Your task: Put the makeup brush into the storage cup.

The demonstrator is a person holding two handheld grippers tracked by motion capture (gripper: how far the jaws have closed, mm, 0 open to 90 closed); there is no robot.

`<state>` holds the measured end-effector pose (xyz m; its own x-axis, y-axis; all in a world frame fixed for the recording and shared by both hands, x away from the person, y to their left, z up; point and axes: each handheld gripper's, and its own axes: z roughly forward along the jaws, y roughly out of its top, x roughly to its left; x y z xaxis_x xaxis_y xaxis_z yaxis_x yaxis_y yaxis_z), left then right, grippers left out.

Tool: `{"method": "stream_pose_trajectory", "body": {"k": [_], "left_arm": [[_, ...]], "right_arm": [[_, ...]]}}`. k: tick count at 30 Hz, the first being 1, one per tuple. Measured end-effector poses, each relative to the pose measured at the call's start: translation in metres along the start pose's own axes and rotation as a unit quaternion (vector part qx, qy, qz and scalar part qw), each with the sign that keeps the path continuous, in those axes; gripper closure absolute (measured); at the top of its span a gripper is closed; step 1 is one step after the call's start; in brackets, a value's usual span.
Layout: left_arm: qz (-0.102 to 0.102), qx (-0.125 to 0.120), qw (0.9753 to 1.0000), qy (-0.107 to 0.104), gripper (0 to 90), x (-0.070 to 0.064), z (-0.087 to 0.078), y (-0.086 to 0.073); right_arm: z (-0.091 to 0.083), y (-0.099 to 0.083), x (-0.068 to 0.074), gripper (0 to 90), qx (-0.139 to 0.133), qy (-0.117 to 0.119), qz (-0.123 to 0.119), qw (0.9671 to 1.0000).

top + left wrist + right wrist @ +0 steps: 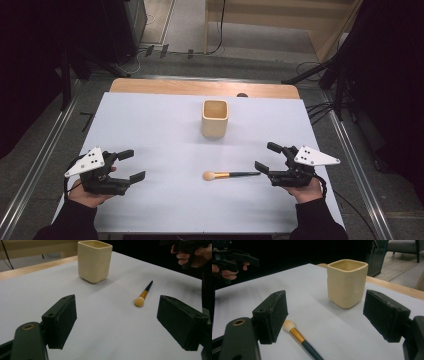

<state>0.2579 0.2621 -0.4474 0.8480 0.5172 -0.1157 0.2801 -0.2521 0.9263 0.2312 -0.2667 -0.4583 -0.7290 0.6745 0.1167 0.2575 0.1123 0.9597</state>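
Observation:
A cream square cup (215, 118) stands upright and empty on the white table cover (160, 135), toward the back middle. A makeup brush (231, 175) with a peach tip, gold band and dark handle lies flat in front of it, tip pointing left. My right gripper (265, 157) is open just right of the handle's end, not touching it. My left gripper (131, 165) is open at the front left, well away from the brush. The left gripper view shows the cup (94, 260) and brush (143, 295) ahead; the right gripper view shows the brush (299, 338) low between the jaws and the cup (346, 282) beyond.
A bare wooden strip (200, 87) runs along the table's far edge. Metal rails (35, 170) flank the table on both sides. Cables and stand legs (165, 50) lie on the floor behind.

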Motion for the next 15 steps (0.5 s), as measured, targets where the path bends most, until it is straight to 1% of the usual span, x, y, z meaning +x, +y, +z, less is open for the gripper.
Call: {"method": "stream_pose_trajectory", "body": {"k": [6, 15], "left_arm": [[-0.001, -0.004, 1.0000, 0.003, 16.4, 0.001, -0.001, 0.000], [-0.002, -0.002, 1.0000, 0.005, 16.4, 0.001, 0.000, 0.000]], "right_arm": [[0.007, 0.002, -0.001, 20.6, 0.000, 0.001, 0.000, 1.0000], [0.017, 0.003, -0.002, 20.6, -0.002, 0.009, -0.004, 0.9999]]}}
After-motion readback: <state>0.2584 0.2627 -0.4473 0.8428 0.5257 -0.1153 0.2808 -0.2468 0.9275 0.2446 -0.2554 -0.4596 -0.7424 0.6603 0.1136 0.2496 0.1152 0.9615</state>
